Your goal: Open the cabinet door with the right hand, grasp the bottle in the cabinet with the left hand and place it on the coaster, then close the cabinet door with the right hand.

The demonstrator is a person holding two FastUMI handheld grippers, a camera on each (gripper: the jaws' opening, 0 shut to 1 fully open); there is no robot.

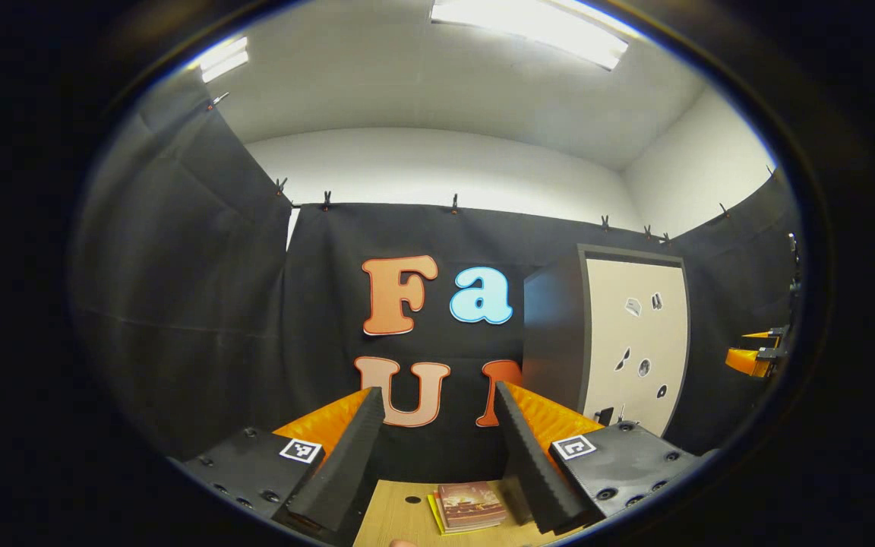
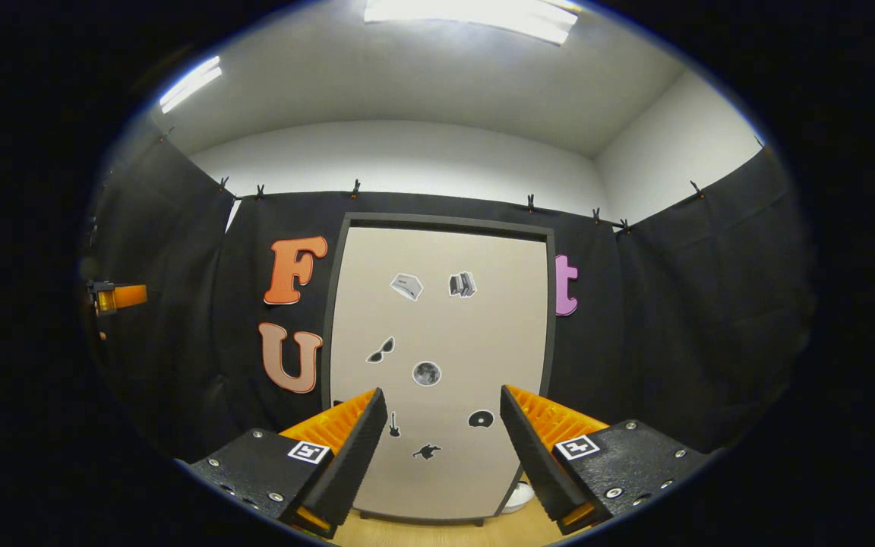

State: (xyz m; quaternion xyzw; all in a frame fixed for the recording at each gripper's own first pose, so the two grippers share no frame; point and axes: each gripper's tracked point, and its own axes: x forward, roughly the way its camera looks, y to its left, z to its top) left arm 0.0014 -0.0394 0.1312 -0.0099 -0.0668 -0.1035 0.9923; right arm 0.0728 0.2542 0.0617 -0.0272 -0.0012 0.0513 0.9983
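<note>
Straight ahead of the right tool point(image 2: 443, 448), whose fingers stand spread with nothing between them, the cabinet door point(image 2: 437, 365) is shut, a stiff flat panel dotted with stickers, so the bottle behind it is hidden and its weight or slipperiness cannot be judged. No handle is clear, so a free edge is probably the place to take hold. Off to the side, the left tool point(image 1: 437, 456) is likewise spread and empty above the tabletop point(image 1: 399, 524), near a small stack of booklets point(image 1: 470, 507).

We find no readable text. The cabinet door point(image 2: 437, 365) carries picture stickers only; the booklet point(image 1: 472, 505) cover on the counter point(image 1: 399, 524) is too blurred to read.
</note>
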